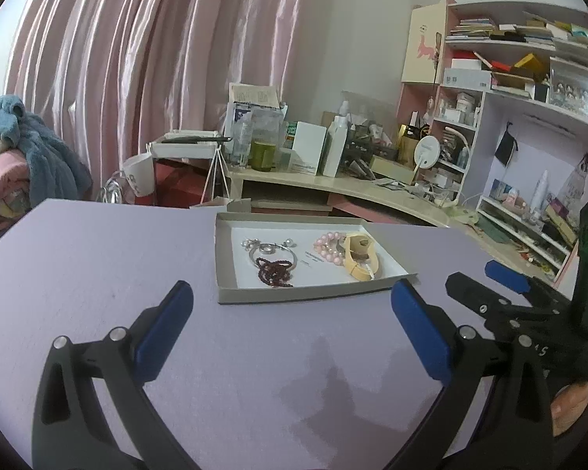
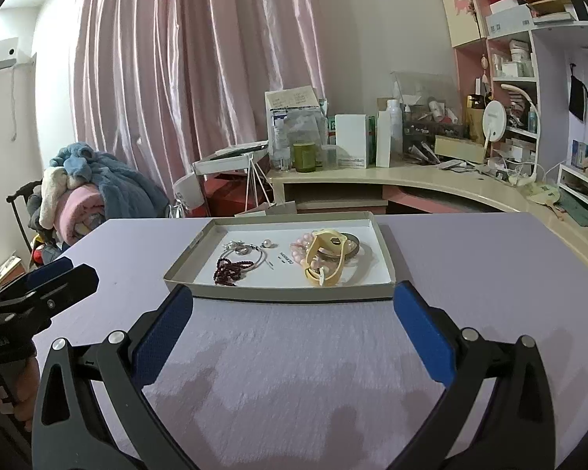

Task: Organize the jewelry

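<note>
Left gripper (image 1: 292,301) spread wide and empty, right gripper (image 2: 293,303) likewise, both just short of jewelry tray (image 2: 278,294), bare desk (image 2: 294,352) beneath

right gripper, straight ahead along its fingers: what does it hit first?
Likely the near wall of the shallow cardboard tray. The right gripper is open, held just short of it over bare table, with nothing in between. If it rides higher than the wall, it would pass over it; height is unclear.
</note>
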